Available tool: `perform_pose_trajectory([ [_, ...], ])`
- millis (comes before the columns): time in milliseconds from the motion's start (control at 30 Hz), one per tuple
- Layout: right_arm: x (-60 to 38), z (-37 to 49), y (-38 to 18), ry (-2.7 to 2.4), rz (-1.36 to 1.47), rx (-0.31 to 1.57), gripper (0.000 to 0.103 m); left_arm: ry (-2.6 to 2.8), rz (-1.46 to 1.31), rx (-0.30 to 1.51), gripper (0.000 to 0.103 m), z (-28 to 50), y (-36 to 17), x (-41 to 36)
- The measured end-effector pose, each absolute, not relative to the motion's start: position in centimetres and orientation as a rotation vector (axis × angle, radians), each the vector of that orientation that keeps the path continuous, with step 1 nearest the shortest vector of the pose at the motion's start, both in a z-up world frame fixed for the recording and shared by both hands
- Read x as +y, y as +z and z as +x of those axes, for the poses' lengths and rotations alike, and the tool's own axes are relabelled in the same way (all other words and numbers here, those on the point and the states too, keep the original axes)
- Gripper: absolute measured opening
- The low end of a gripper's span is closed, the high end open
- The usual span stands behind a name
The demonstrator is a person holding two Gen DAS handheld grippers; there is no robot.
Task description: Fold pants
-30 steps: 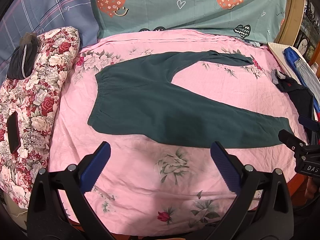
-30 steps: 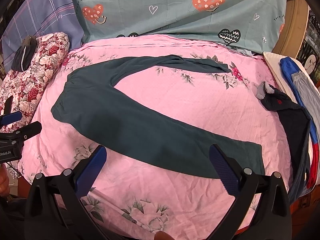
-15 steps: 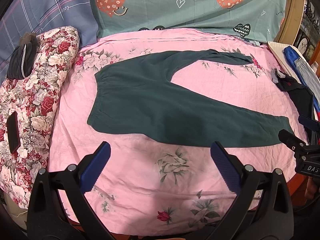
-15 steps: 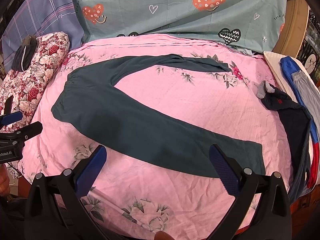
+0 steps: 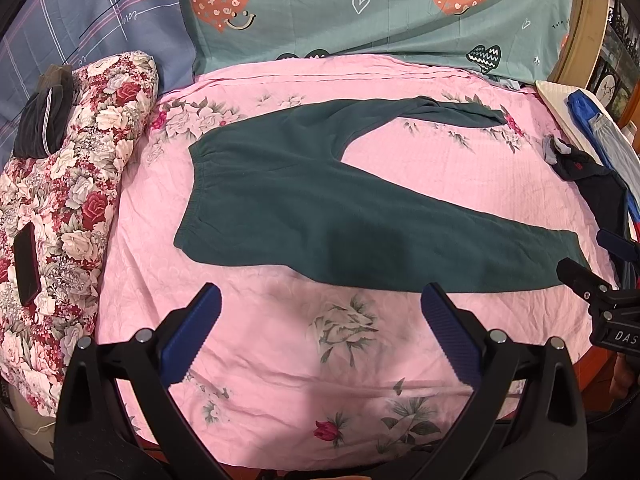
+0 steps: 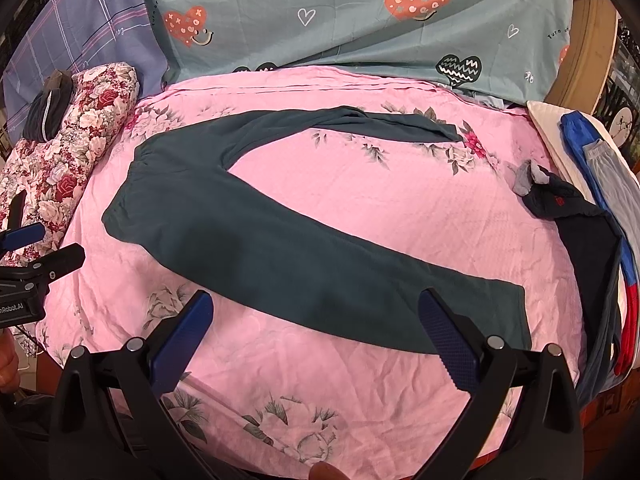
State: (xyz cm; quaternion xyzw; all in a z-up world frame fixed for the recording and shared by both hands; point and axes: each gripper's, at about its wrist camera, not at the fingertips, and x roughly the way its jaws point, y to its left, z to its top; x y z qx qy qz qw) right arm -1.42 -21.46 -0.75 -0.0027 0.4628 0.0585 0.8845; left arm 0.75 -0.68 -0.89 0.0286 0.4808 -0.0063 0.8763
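Left gripper (image 5: 320, 332): jaws standing spread wide, pinching nothing, hovering over bare pink floral sheet (image 5: 280, 360) at the near edge of the bed, blue pads pointing toward 12 o'clock. Right gripper (image 6: 312, 336): likewise spread and empty, its right pad overlapping the view of the near leg's cuff; whether it is touching the cloth cannot be told. Each gripper is showing in the other's view as a black clamp at the frame edge, the right one at 3 o'clock in the left view, the left one at 9 o'clock in the right view. Dark green pants (image 5: 304, 216): lying flat and unfolded on the sheet, waistband facing 9 o'clock, legs splayed in a V; the long axis is running from the waistband toward 4 o'clock along the near leg, the far leg reaching toward 2 o'clock. Red rose-print cushion (image 5: 76, 200): lying at 9 o'clock, carrying a dark phone (image 5: 26, 264) and a grey folded item (image 5: 44, 124). Teal heart-print pillow (image 5: 380, 12): standing at 12 o'clock. Pile of dark and blue clothes (image 6: 584, 232): lying at 3 o'clock.
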Motion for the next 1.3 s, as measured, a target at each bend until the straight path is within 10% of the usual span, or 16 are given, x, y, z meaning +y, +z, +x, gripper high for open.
perform_pose_trajectory([
  [933,-20.3,-0.8,-1.2,0.114,-0.023,0.991,0.102,-0.01,0.058,1.047,0.101,1.6,-2.3,0.2],
  [1300,-13.9,0.4,-3.3,0.255,-0.071,1.011,0.102,0.271,0.066,1.134,0.101,4.1,-7.2,14.4],
])
